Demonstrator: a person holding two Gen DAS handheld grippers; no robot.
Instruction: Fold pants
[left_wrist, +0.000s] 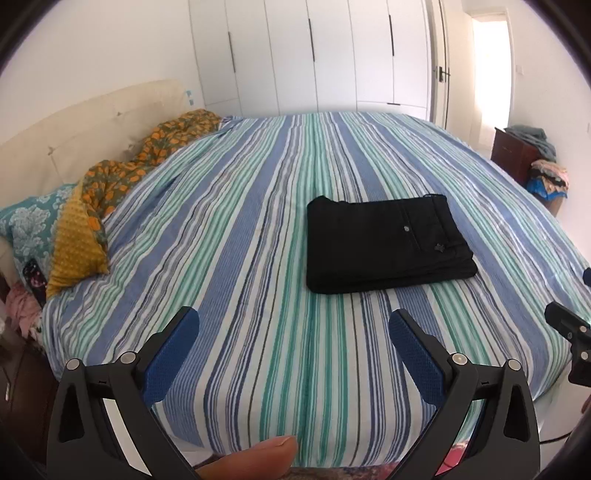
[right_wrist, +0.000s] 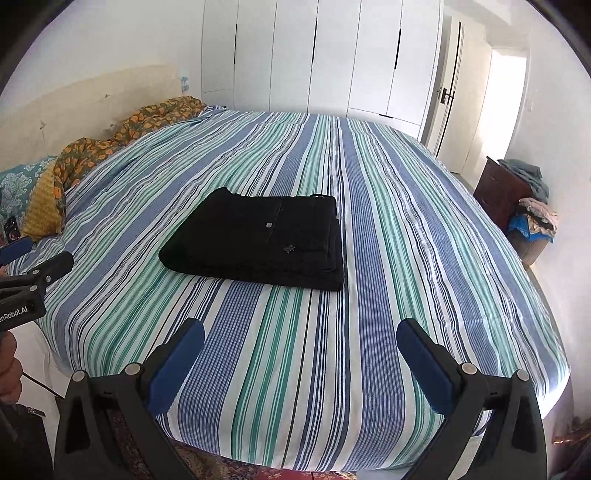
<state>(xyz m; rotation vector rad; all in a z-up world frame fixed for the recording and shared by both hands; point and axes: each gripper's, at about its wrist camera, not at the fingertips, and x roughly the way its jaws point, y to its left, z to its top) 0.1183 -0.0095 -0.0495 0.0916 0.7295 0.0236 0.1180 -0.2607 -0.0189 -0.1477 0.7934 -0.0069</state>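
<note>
Black pants (left_wrist: 388, 243) lie folded into a compact rectangle on the striped bed (left_wrist: 229, 258), back pocket button facing up. They also show in the right wrist view (right_wrist: 258, 240). My left gripper (left_wrist: 293, 325) is open and empty, held above the bed's near edge, short of the pants. My right gripper (right_wrist: 300, 336) is open and empty too, also back from the pants near the front edge. Each gripper shows at the edge of the other's view.
An orange patterned blanket (left_wrist: 147, 155), a yellow pillow (left_wrist: 77, 247) and a teal pillow (left_wrist: 26, 225) lie by the headboard at left. White wardrobes (left_wrist: 314, 55) stand behind the bed. A dark cabinet (left_wrist: 513, 155) with piled clothes stands at right.
</note>
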